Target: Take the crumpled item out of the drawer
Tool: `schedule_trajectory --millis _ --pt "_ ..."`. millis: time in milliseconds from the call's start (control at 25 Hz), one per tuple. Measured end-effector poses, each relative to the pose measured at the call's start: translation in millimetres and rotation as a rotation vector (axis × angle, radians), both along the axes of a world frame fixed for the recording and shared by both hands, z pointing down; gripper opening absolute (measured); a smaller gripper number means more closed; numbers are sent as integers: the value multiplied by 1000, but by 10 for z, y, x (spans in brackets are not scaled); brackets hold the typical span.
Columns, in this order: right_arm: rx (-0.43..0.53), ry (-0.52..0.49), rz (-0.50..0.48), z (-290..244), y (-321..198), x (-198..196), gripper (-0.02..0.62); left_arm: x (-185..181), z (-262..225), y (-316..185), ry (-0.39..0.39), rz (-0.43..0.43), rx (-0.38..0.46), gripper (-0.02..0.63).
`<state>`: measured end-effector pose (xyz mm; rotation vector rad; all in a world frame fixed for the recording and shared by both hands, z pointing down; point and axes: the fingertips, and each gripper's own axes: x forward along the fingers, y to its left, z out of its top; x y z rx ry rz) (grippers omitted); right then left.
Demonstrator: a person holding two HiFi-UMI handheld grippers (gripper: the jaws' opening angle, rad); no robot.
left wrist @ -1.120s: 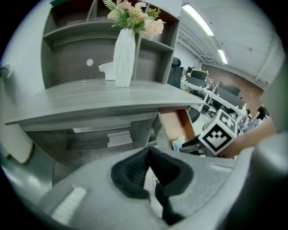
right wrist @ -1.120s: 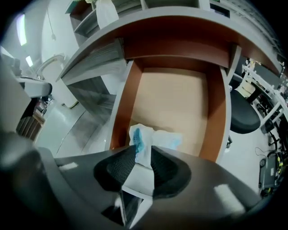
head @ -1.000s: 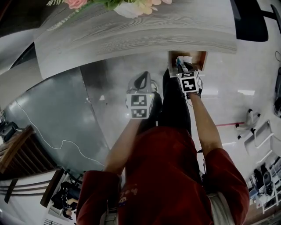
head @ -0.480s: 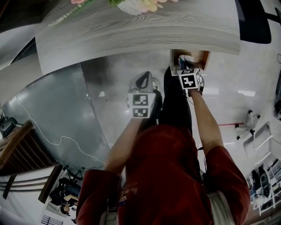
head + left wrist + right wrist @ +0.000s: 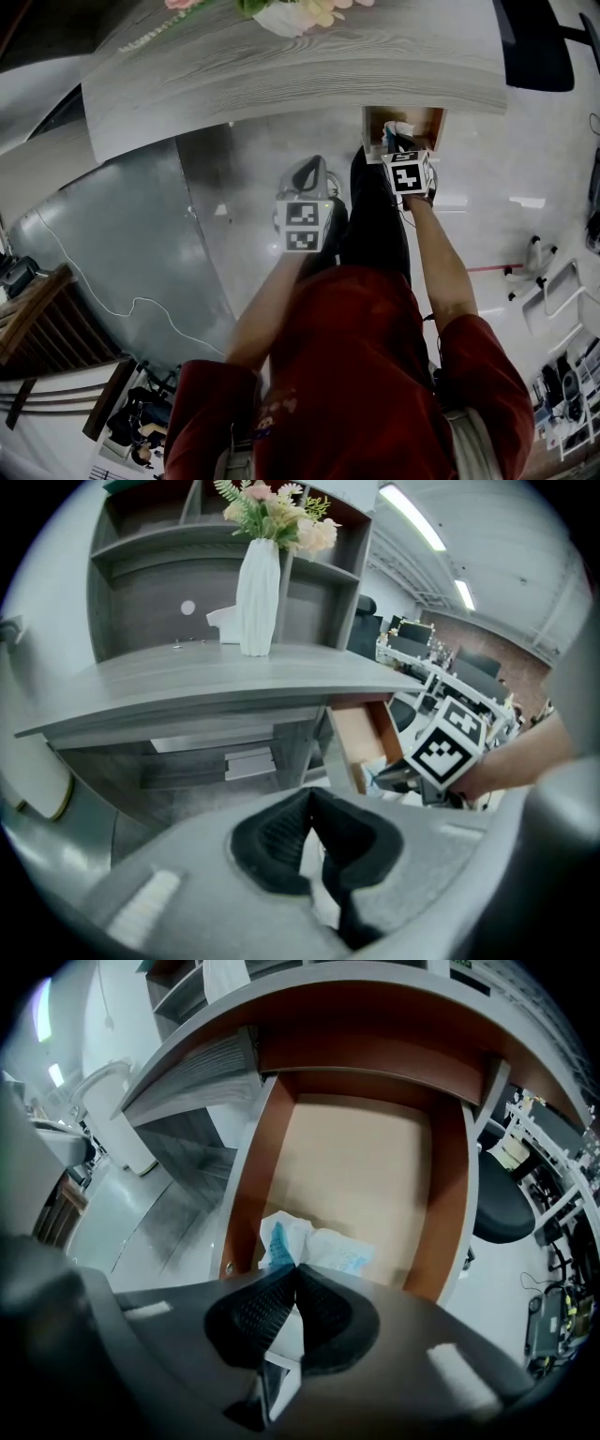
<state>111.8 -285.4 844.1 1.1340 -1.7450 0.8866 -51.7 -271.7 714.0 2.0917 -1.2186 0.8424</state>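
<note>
The right gripper [image 5: 296, 1277] has its dark ribbed jaws pinched shut on the crumpled white-and-blue paper wad [image 5: 317, 1243], which lies at the front left of the open brown wooden drawer [image 5: 448, 1194] under the grey wood-grain desk [image 5: 281, 66]. The left gripper [image 5: 311, 803] hangs to the drawer's left, jaws together with nothing between them

Head view: dim overall, with corners vignetted to black. The desk [image 5: 281, 66] edge is bowed by wide-angle distortion. Soft glare patches are noted on the glossy floor [image 5: 525, 200].

Left gripper view: light is supplied by 2 ceiling strip lights [image 5: 412, 519], both blown out. The foreground jaws are blurred and shaded.

Right gripper view: the drawer [image 5: 361, 1166] interior is evenly lit and the crumpled item [image 5: 314, 1241] is in focus. The near jaws are soft and the frame edges dark.
</note>
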Motion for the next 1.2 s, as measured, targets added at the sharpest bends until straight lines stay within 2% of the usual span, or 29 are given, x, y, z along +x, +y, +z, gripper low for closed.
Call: schedule_trajectory --millis 360,680,1200 --pt "52 -3 29 -306 -9 25 3 -3 -140 23 12 9 29 -3" --pt "85 -17 43 -751 207 -34 3 -67 -351 162 37 10 61 -3" --pt "210 -28 89 -1541 567 -141 3 -339 -804 413 62 11 142 -3"
